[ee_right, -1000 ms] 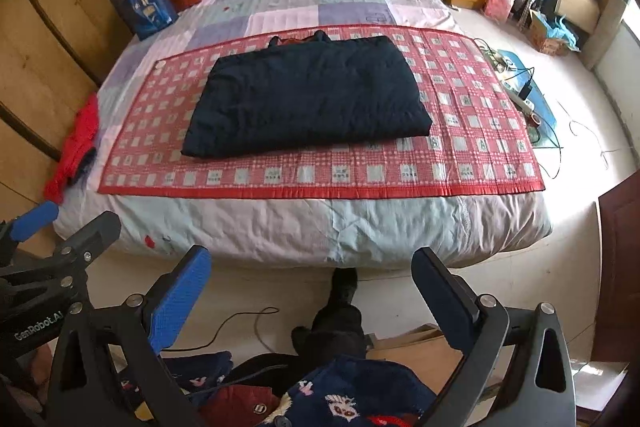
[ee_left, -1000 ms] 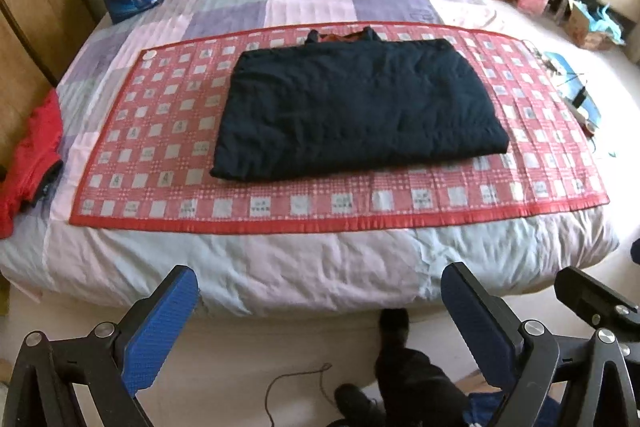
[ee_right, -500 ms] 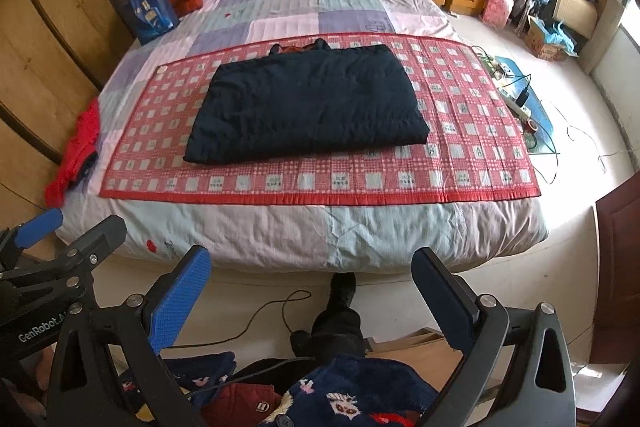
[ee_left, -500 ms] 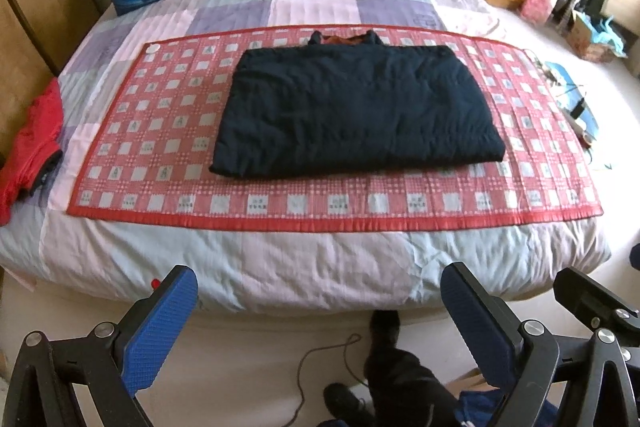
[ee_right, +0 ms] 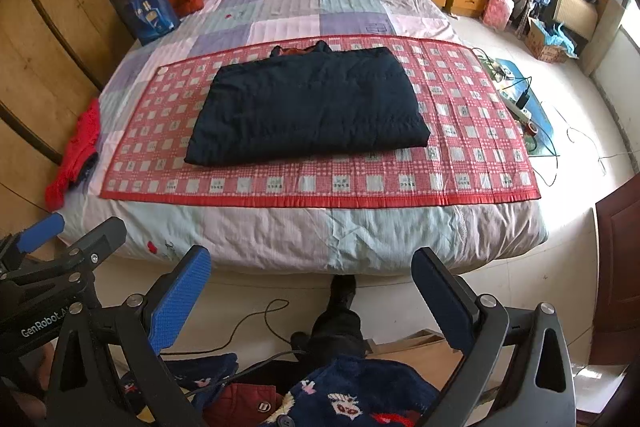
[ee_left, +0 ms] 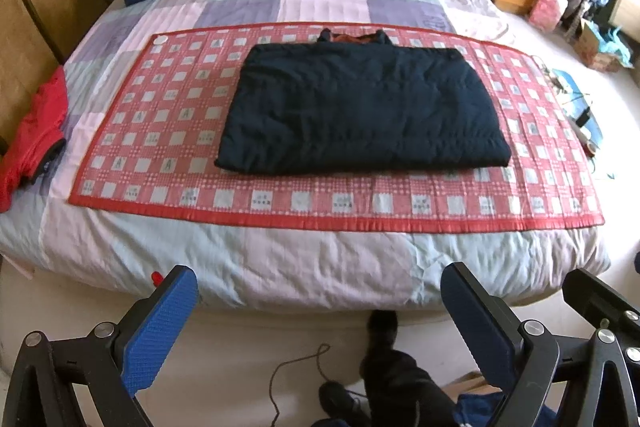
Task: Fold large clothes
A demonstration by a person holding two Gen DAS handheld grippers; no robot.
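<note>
One folded dark garment [ee_left: 362,109] lies on one red mat [ee_left: 160,115], apparently padded; left gripper [ee_left: 320,311] and right gripper [ee_right: 312,291] gape empty.

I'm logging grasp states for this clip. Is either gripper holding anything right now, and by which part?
Nothing is held. The left gripper and right gripper are both open, off the bed; the folded dark garment lies untouched on the red mat.

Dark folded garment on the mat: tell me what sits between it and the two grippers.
Nothing stands on the path. The dark folded garment lies alone on the red checked mat; only bare mat and the bed's front edge separate it from the open left gripper and right gripper.
</note>
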